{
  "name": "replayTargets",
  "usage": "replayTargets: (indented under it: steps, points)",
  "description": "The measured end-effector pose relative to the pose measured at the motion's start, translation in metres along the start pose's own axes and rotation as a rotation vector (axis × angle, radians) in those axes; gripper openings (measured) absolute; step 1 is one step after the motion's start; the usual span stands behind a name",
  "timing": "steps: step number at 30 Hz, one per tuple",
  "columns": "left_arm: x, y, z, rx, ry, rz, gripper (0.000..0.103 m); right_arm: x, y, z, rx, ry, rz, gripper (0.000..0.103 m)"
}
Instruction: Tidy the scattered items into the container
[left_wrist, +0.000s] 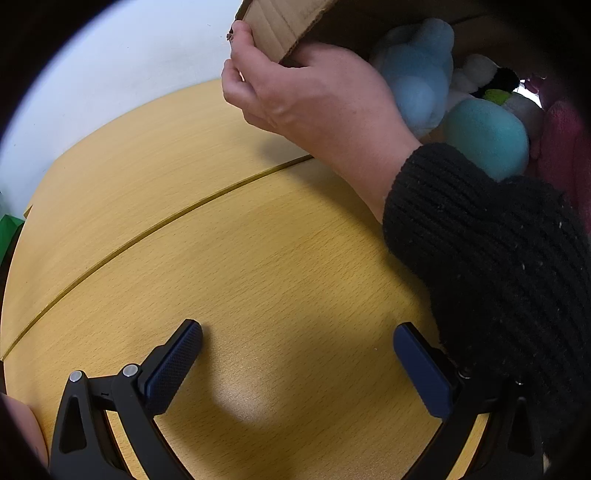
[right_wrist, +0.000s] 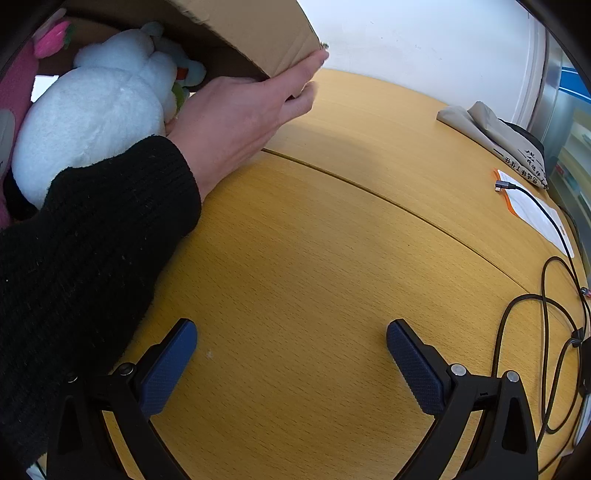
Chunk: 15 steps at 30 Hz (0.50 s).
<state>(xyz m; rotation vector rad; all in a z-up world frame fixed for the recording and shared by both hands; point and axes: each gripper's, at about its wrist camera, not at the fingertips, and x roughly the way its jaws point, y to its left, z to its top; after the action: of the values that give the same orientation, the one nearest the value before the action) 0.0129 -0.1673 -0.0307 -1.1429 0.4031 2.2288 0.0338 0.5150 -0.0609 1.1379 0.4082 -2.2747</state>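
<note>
While both tools sit idle low over the wooden table (left_wrist: 258, 258), bare hands are doing the work: one hand (left_wrist: 314, 96) grips the flap of the cardboard box (left_wrist: 273, 22) up at one o'clock in the left wrist view, and the other hand (right_wrist: 236, 114) presses the same box (right_wrist: 255, 29) at eleven o'clock in the right wrist view. Left gripper (left_wrist: 297, 341) has its jaws spread wide, nothing between them; right gripper (right_wrist: 291, 339) likewise released and empty. Plush toys are packed inside already: a blue plush (left_wrist: 417, 74), a teal one (left_wrist: 487, 136), a big white plush (right_wrist: 92, 122). No loose toys show on the table, so tidying looks close to done. Off at three o'clock lie a cable (right_wrist: 554, 295) and a folded bag (right_wrist: 495, 133). Next move, I'd guess, is steadying or closing the box
</note>
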Motion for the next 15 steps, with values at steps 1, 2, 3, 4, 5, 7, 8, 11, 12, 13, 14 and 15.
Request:
replayTargets:
  steps: [1,2,3,4,5,7,8,11,12,13,14,15]
  points:
    - [-0.0005,0.0003,0.0001,0.000,0.000,0.000,0.103,0.0002,-0.0001,0.0002,0.000,0.000,0.000,0.103]
    - [-0.0010,0.0007,0.0000,0.001,0.000,-0.001,0.103,0.0001,-0.0001,0.0001,0.000,0.000,0.000,0.103]
    - [-0.0009,0.0007,0.0000,0.002,0.000,-0.002,0.103,0.0000,0.0000,0.0001,0.000,0.000,0.000,0.103]
    - [0.0000,0.0004,0.0002,0.002,0.000,-0.002,0.103,0.0002,-0.0001,0.0002,0.000,0.000,0.000,0.103]
    - [-0.0006,0.0008,0.0004,0.003,0.000,-0.003,0.103,0.0002,-0.0001,0.0002,0.000,0.000,0.000,0.103]
    - [-0.0017,0.0016,0.0011,0.003,0.000,-0.002,0.103,0.0002,-0.0002,0.0002,0.003,0.000,-0.002,0.103]
    - [-0.0022,0.0021,0.0015,0.003,0.000,-0.002,0.103,0.0002,-0.0001,0.0002,0.003,0.000,-0.002,0.103]
    - [-0.0028,0.0030,0.0020,0.003,0.000,-0.002,0.103,0.0001,-0.0001,0.0001,0.003,0.000,-0.002,0.103]
    - [-0.0030,0.0033,0.0021,0.003,0.000,-0.002,0.103,0.0002,-0.0001,0.0002,0.003,0.000,-0.002,0.103]
    - [-0.0029,0.0032,0.0019,0.003,0.000,-0.002,0.103,0.0002,-0.0001,0.0002,0.003,0.000,-0.002,0.103]
    - [-0.0029,0.0033,0.0021,0.003,0.000,-0.002,0.103,0.0002,-0.0001,0.0002,0.003,0.000,-0.002,0.103]
    - [-0.0027,0.0028,0.0020,0.003,0.000,-0.002,0.103,0.0000,0.0000,0.0001,0.003,0.000,-0.002,0.103]
